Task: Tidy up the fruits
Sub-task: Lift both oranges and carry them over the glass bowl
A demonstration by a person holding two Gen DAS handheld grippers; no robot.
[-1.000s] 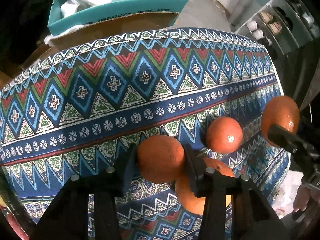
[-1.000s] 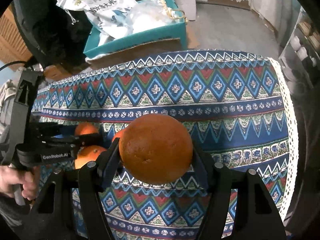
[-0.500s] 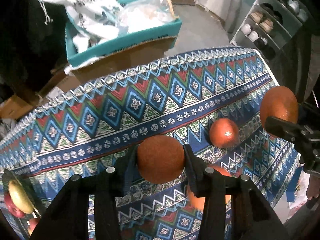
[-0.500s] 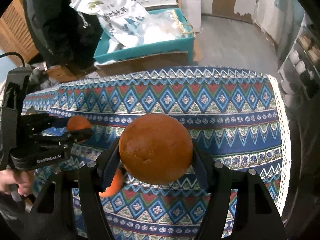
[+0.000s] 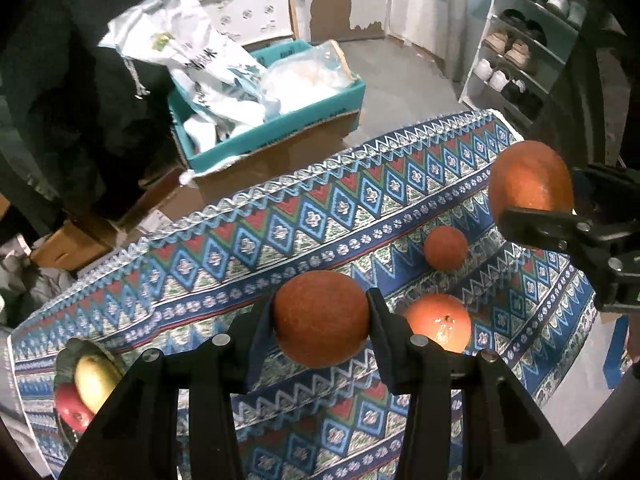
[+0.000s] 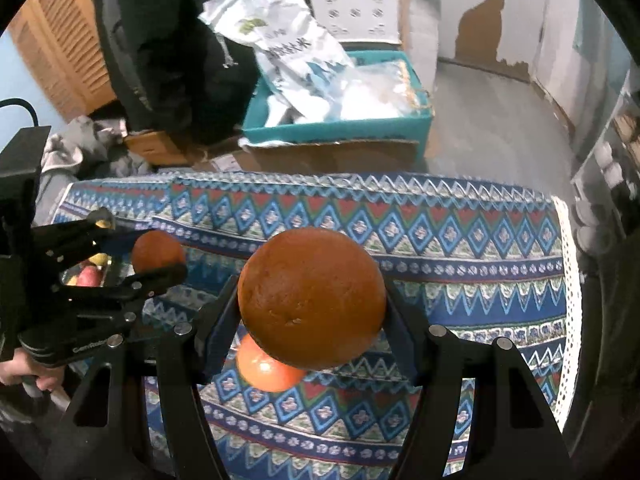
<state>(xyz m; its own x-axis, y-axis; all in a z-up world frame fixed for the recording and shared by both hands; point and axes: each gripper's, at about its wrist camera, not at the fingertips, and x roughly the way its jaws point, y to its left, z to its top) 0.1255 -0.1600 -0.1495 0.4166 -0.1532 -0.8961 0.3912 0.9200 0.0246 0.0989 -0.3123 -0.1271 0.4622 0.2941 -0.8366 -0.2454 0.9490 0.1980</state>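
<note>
Both of my grippers are loaded and off the table. Taking the fruit bowl (image 5: 66,364) at the left end of the patterned tablecloth (image 5: 224,240) as the landmark: it holds a yellow fruit (image 5: 94,380) and a red apple (image 5: 72,408). Right of the bowl, my left gripper (image 5: 322,320) is clamped on a small orange (image 5: 322,318), clear of the cloth. Further right, two loose oranges rest on the cloth, a near orange (image 5: 438,326) and a far orange (image 5: 445,248), apart from each other. Furthest from the bowl, my right gripper (image 6: 312,304) is clamped on a large orange (image 6: 312,300), also clear of the cloth. Assuming the bowl is the destination, it lies to the left of both tools, and my left hand is the nearer one; I judge it should deliver first so the right does not cross over it. Oranges are round, so approach axis is not critical. Beyond the table's far edge sit a teal box (image 5: 280,124) of white bags on a concrete floor, and a shoe rack (image 5: 516,60) at the far right.
</note>
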